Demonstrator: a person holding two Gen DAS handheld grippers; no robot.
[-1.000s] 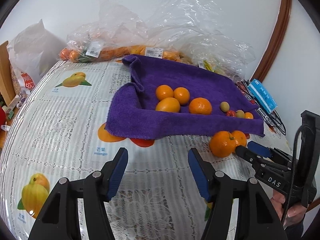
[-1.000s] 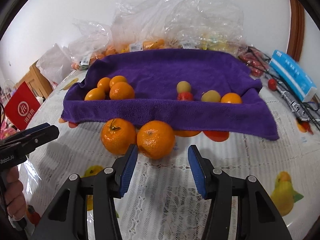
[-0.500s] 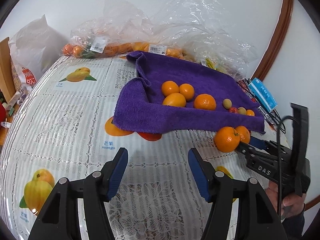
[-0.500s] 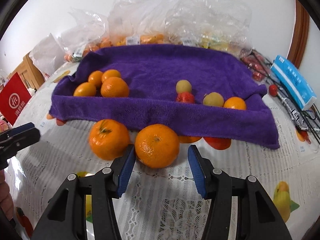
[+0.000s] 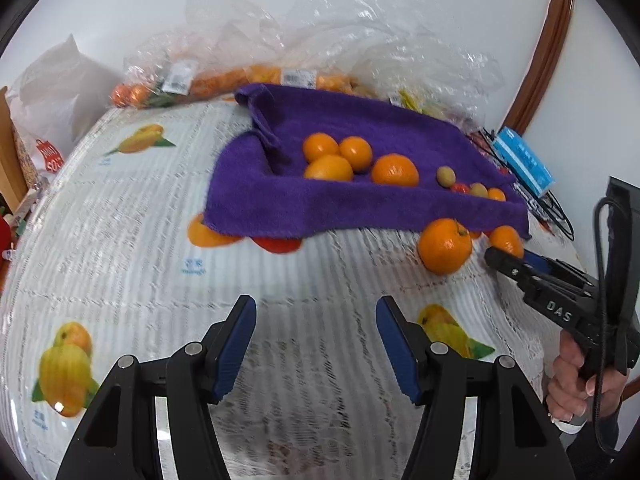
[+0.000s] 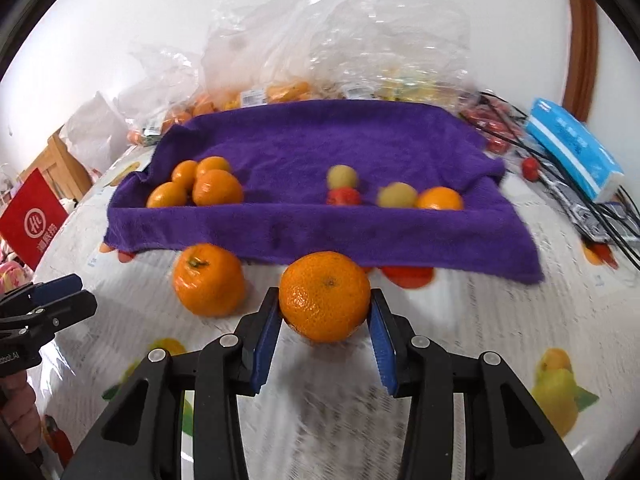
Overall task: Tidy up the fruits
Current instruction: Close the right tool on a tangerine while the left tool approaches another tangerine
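Nearest in the right wrist view, the right gripper (image 6: 325, 322) has a mandarin (image 6: 325, 296) between its blue fingers (image 6: 265, 340). Its jaws have just been closing, and both pads now sit against the fruit's sides, so it is clamped on the mandarin, which rests on the lace-covered surface (image 6: 460, 320) just in front of the purple towel's near edge. Just to its left, apart from it, a second mandarin (image 6: 209, 280) with a green stem scar lies on the surface, also close to the towel's front hem.

The left gripper (image 5: 316, 340) hangs over bare cloth near the front of the surface, its fingers (image 5: 236, 344) standing well apart with nothing between them. A hand (image 5: 576, 384) holds the right gripper's handle at the right edge of that view.

Farther back, the purple towel (image 6: 320, 152) spreads across the middle of the surface. On its left part four oranges (image 6: 200, 184) sit bunched and touching. Toward its right part lie two small yellow-green fruits (image 6: 342, 177), a small red fruit (image 6: 344, 197) and a small orange fruit (image 6: 440, 199), near one another along the towel's front fold.

Along the far edge of the surface, clear plastic bags (image 6: 340, 40) of fruit are piled against the wall. At the far right corner lies a blue tissue pack (image 6: 572, 148).
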